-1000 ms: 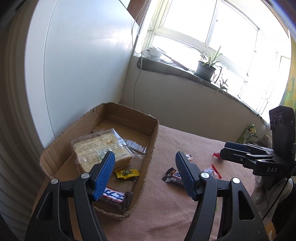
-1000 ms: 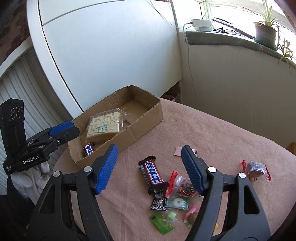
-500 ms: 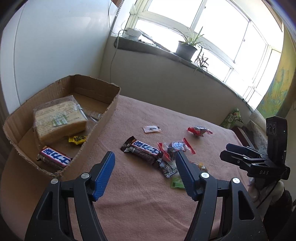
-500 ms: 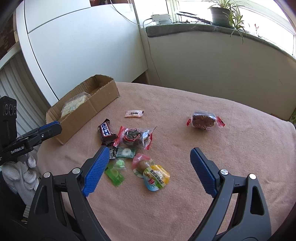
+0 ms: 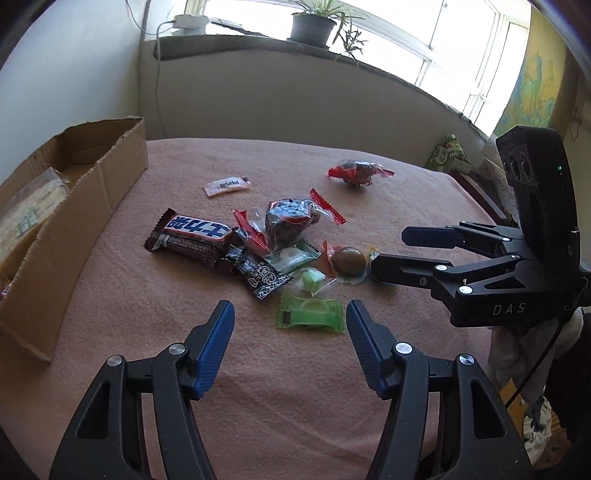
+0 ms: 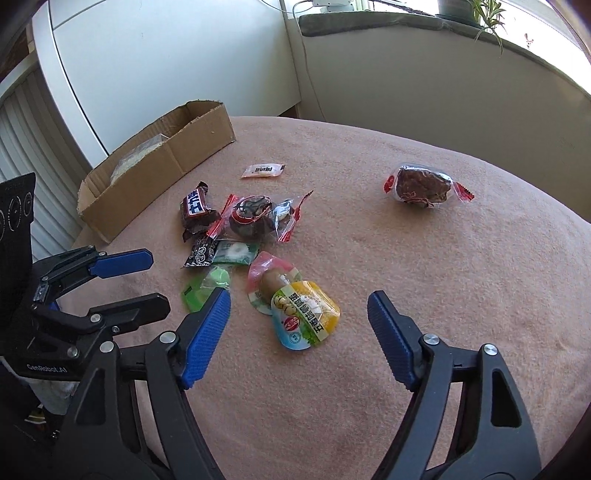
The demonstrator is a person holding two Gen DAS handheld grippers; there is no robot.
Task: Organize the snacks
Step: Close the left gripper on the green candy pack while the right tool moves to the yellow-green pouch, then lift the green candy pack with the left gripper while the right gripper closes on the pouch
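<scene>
On the pink tablecloth lies a pile of snacks: a chocolate bar (image 5: 192, 232), a dark cake in a red-ended wrapper (image 5: 288, 218), a black packet (image 5: 258, 275), a green packet (image 5: 310, 314) and an egg pouch (image 6: 303, 314). A white sachet (image 5: 226, 184) and a second wrapped cake (image 6: 421, 184) lie apart. My left gripper (image 5: 288, 310) hovers with its jaws closing, the green packet just ahead between its tips, untouched. My right gripper (image 6: 297, 297) has its jaws closing too, and the egg pouch lies between them without contact.
The cardboard box (image 5: 107, 170) with a bread pack (image 5: 26, 206) stands at the table's left edge. A white cabinet (image 6: 166, 55) rises behind it. A sill with a potted plant (image 5: 314, 22) runs along the back wall. A green bag (image 5: 447, 153) sits at the far right.
Both views have swung from the box to the snack pile, and both grippers have come lower and closer to it. The right jaws widened, then narrowed.
</scene>
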